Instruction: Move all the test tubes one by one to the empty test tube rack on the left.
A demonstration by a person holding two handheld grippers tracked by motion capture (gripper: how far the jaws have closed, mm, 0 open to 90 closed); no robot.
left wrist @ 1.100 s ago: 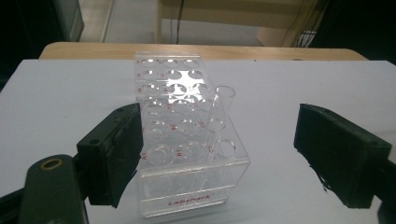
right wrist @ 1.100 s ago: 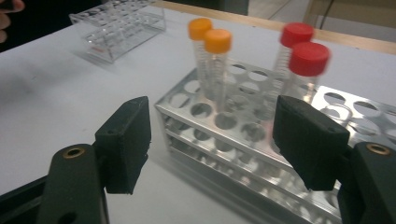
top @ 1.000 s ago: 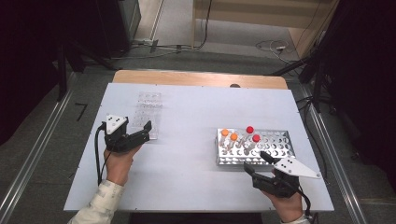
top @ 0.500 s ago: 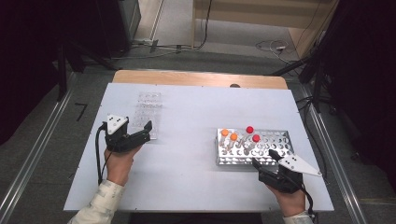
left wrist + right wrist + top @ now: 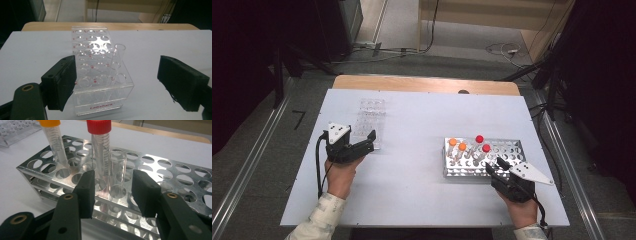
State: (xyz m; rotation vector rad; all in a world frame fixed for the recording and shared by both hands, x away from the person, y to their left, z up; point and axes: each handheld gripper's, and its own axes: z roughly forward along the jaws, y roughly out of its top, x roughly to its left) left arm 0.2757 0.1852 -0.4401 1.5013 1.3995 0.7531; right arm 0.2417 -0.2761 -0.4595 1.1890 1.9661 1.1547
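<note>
Right gripper (image 5: 112, 186) half-open around uncapped tube (image 5: 117, 173), seemingly untouched; left gripper (image 5: 117, 80) wide open, empty.

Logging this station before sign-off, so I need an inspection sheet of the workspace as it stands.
Surface: white table, bare between the racks.
Job's things: metal rack holding orange- and red-capped tubes plus an uncapped clear tube; clear plastic rack with one open glass tube standing in it.
Clutter: nothing seen.
Grippers: left gripper open, jaws either side of the clear plastic rack; right gripper open, jaws flanking the uncapped clear tube, not touching.
Cables: black cable trails from the left gripper.
Surroundings: wooden edge behind the table; floor cables; dark sides.
</note>
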